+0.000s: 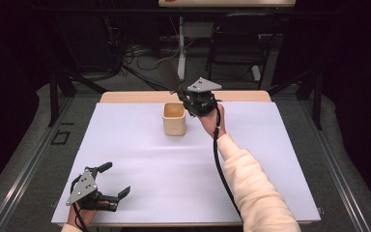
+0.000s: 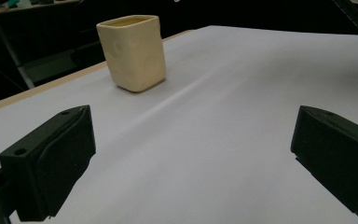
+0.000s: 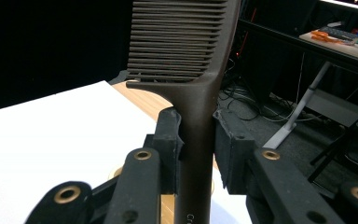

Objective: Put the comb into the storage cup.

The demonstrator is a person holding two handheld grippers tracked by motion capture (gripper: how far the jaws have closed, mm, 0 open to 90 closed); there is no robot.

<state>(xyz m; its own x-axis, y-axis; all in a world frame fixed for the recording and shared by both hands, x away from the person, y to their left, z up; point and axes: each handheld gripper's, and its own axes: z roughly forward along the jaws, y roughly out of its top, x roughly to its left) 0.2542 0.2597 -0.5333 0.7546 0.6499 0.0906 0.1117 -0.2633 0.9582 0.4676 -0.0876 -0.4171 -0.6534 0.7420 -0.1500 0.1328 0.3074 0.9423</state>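
So starting at the left: the left gripper [image 1: 112, 186] is parked down at about 7 o'clock on the white sheet [image 1: 140, 164], jaws spread wide with nothing between them. From its own camera you just see the two black pads and bare paper in the gap, with the cup off in the distance. It looks like it's just waiting.

Move toward the middle and there's the cream cup [image 1: 174, 118], a squarish tumbler standing upright at roughly 12 o'clock, near the far edge of the sheet. From the high view I can look into the mouth a bit and it looks empty, though I can't see all the way to the bottom.

Just right of it, at about 1 o'clock, is the right gripper [image 1: 189, 99], held up off the table right next to the cup's rim. It's clamped on a dark brown comb [image 3: 186, 56]. In the right gripper view the pads pinch the handle just below the teeth, and the toothed end sticks straight up out of the jaws.

My read is the comb is picked up and carried over, and dropping it into the cup is the step in hand. Next it needs the handle end lined up over the opening, lowered in, then released. The opening isn't huge, so clipping the rim could tip the cup.
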